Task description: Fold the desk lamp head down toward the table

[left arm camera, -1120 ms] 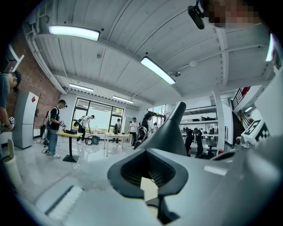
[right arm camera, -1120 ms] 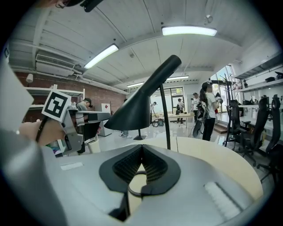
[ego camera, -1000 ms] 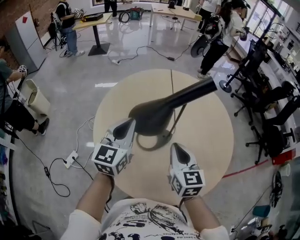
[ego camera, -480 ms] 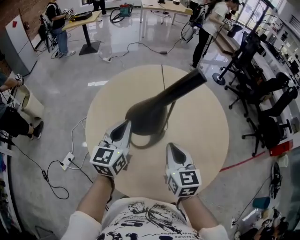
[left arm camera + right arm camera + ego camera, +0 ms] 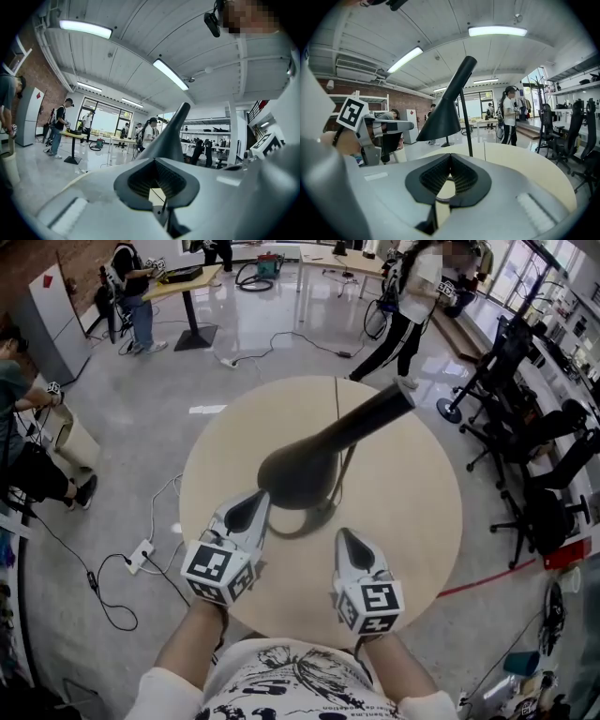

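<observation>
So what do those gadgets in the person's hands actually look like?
The left gripper and right gripper are smooth pale-grey shells tapering to a point, with dark ribbed pads inside. Each carries a cube of black-and-white square markers. The person wears a white short-sleeved T-shirt with a black print.

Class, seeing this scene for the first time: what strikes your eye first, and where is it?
A black cone-shaped desk lamp dominates, standing at the centre of the round wooden table. Nearer the person, the left claw and right claw point toward it, both empty.
</observation>
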Demonstrator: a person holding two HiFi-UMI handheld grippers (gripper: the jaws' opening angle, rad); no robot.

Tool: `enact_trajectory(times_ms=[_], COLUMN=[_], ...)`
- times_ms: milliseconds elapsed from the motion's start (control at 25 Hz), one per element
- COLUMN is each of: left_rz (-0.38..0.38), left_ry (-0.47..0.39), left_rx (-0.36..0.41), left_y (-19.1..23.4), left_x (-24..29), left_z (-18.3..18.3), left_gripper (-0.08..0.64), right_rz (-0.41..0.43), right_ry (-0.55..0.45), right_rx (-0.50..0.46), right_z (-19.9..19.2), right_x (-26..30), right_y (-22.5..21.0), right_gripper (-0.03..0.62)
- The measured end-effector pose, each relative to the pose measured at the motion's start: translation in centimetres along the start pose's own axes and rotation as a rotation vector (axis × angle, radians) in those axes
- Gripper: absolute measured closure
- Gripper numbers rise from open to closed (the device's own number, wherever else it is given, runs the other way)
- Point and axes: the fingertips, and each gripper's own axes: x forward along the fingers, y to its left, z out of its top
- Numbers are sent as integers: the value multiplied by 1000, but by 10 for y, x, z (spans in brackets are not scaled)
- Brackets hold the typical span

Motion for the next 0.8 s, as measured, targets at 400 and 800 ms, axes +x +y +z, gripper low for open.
enact_trajectory(times_ms=[400, 800], left_rz=[52, 99], left_ry=[-5, -21], left_rx=[-73, -85], left_y=[-64, -157], left_x=[-41, -86], left_z=[-19, -46], left_gripper=[557, 557], right_rz=[97, 187], right_ry=[-14, -29], right_rx=[-54, -107], right_z=[1, -21], right_x=[-34, -105], right_y=[5, 0], right_gripper=[583, 583])
